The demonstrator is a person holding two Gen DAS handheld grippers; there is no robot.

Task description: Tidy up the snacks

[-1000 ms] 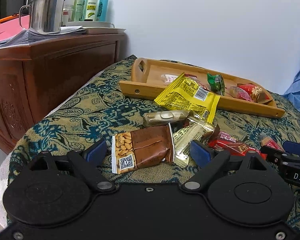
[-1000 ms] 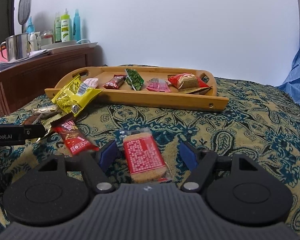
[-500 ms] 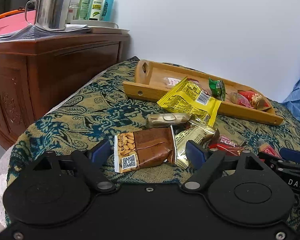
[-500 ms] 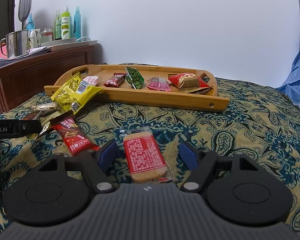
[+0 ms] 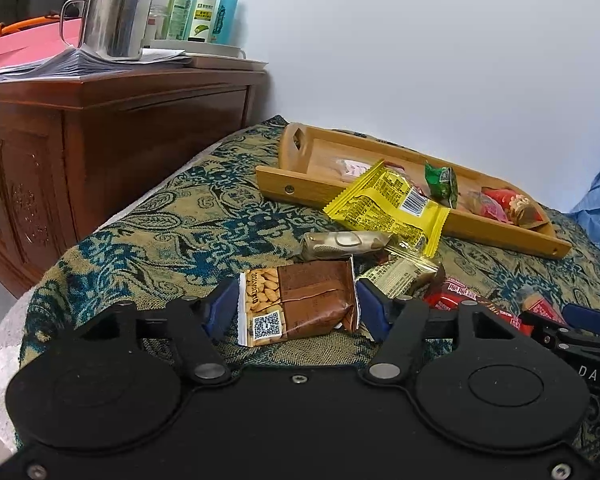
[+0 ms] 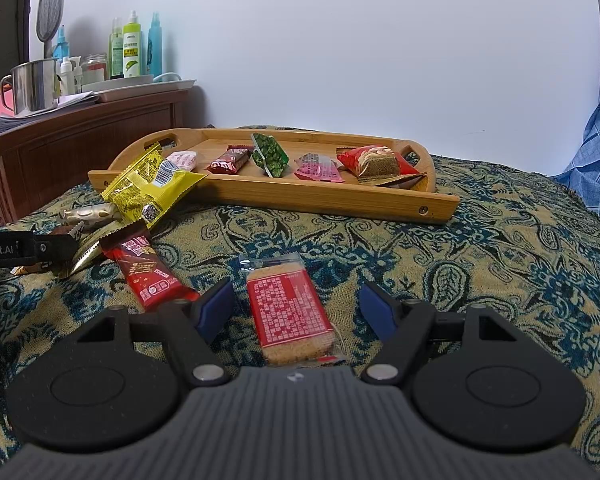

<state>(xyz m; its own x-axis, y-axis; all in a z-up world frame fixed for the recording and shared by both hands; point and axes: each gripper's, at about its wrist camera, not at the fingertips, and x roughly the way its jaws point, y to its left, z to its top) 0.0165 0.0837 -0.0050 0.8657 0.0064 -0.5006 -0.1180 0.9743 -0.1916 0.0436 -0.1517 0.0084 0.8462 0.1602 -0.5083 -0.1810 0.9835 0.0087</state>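
From the left wrist view, the left gripper (image 5: 298, 304) was seen low over the patterned cloth (image 5: 172, 224). Its jaws had just been closing and stood narrowed about one brown almond packet (image 5: 300, 304); both blue pads lay against the packet's ends, though whether they truly pressed could not be judged with certainty. Beyond it, three more loose snacks were counted close together: one gold-wrapped bar (image 5: 342, 243), one pale foil packet (image 5: 400, 278) and one yellow packet (image 5: 388, 206) leaning on the front rail of the single wooden tray (image 5: 296, 190). One red packet (image 5: 464, 296) lay to the right, beside the tip of the right gripper (image 5: 580, 320). One steel mug (image 5: 114, 24) stood on one wooden cabinet (image 5: 112, 136).

From the right wrist view, the jaws of the right gripper were held wide, with one red-labelled biscuit pack (image 6: 288, 312) lying flat between them and untouched by either pad. Five snacks were counted inside the tray: one pink-white, one dark red, one green, one pink and one red-and-gold.
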